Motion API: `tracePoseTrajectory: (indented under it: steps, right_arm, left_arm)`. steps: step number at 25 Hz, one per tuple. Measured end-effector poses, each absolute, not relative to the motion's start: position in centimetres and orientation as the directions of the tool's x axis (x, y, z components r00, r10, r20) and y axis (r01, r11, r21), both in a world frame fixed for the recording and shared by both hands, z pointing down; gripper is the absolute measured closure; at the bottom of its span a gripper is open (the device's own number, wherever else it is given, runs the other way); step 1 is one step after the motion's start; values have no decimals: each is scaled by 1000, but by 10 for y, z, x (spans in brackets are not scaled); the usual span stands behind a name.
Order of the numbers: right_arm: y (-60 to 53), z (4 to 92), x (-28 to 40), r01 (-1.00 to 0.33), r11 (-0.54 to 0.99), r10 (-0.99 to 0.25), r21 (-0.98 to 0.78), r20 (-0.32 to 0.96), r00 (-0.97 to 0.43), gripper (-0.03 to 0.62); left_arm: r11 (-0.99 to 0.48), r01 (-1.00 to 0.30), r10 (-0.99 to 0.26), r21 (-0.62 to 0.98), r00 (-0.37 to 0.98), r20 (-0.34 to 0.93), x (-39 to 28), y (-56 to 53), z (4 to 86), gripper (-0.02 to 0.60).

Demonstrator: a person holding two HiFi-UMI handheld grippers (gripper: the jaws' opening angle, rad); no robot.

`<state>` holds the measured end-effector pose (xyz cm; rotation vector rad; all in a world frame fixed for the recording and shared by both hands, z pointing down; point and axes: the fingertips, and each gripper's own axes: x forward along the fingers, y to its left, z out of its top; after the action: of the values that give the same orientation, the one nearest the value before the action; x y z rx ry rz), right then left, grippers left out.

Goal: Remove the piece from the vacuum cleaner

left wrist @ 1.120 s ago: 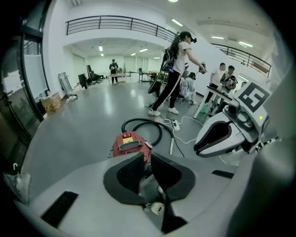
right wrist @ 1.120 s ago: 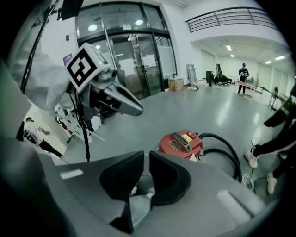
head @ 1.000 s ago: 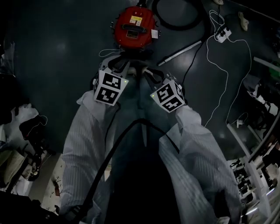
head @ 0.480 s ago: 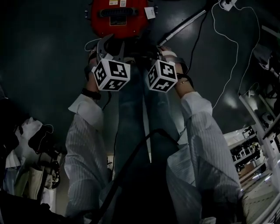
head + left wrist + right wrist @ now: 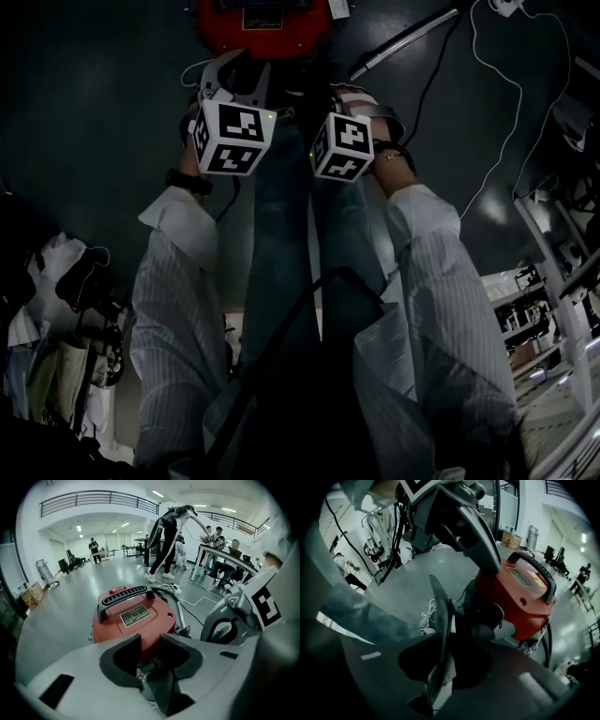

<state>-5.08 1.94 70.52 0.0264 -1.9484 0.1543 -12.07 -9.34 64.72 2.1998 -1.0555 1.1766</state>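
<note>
The red vacuum cleaner stands on the dark floor just ahead of both grippers. My left gripper is at its near edge. In the left gripper view its jaws stand wide open, with the red body and a black part at its base beyond the gap. My right gripper is beside it, and its jaws are closing. A thin grey strip stands edgewise between them. Whether the pads press on it cannot be made out. Behind the strip, a black hose socket sits on the vacuum.
A metal tube and a white cable lie on the floor to the right. The person's legs are below the grippers. Shelving stands at the right. People and tables are across the hall.
Both grippers have moved forward to the vacuum's near edge and drawn closer together. The head view now looks lower, so the vacuum sits at the top edge.
</note>
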Motion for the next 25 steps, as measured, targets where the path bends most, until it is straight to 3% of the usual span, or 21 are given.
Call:
tracePoseTrajectory:
  steps: [4,25]
  right_arm:
    - [26,705,-51,-85,992,58,-97,925,-375,563]
    - [55,704,-51,46,983,183,-178,908,-376,540]
  left_arm:
    - [-611,-792,-430,11,344,835,-121,-94,648,460]
    - [-598,-801,-410,34,342,846,-121,-94,651,460]
